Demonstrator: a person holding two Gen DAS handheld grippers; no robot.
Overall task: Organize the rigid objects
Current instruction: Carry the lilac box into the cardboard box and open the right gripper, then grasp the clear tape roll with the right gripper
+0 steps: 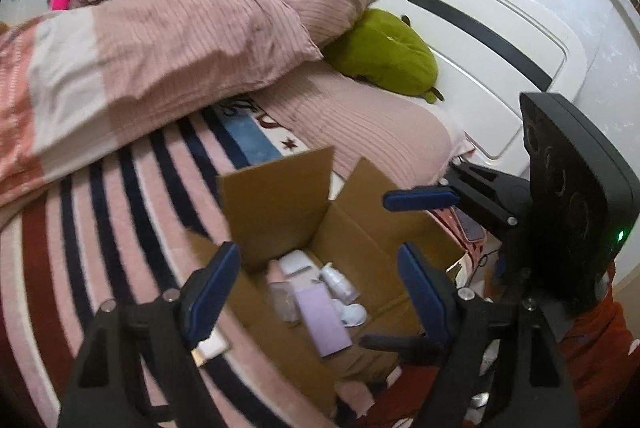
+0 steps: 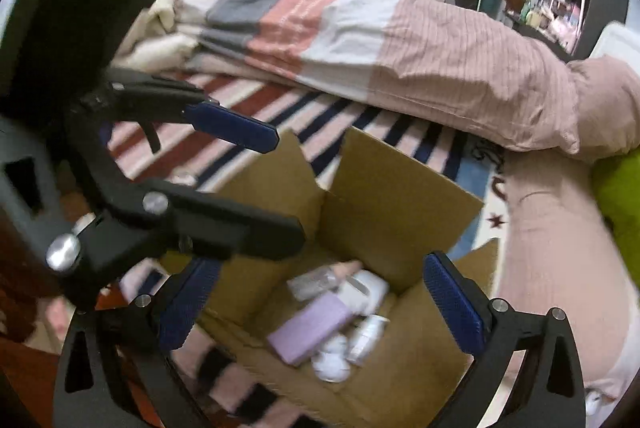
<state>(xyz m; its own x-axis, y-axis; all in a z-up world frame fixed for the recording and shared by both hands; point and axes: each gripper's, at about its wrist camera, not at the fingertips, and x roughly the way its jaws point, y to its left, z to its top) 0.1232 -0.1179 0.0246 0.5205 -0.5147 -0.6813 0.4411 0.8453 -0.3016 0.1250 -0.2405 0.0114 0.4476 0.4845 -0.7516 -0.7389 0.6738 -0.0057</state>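
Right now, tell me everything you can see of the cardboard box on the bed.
The cardboard box is plain brown corrugated board, standing open on the striped blanket with its flaps raised. Inside lie a lilac rectangular box, a clear bottle and several white containers, jumbled on the bottom. Both grippers hover above it, jaws open, holding nothing.

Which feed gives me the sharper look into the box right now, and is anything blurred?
Left wrist view: box contents fairly crisp, purple box clear, edges bent by fisheye. Right wrist view: softer, motion smear on the striped blanket near the bottom; bottles hazy.
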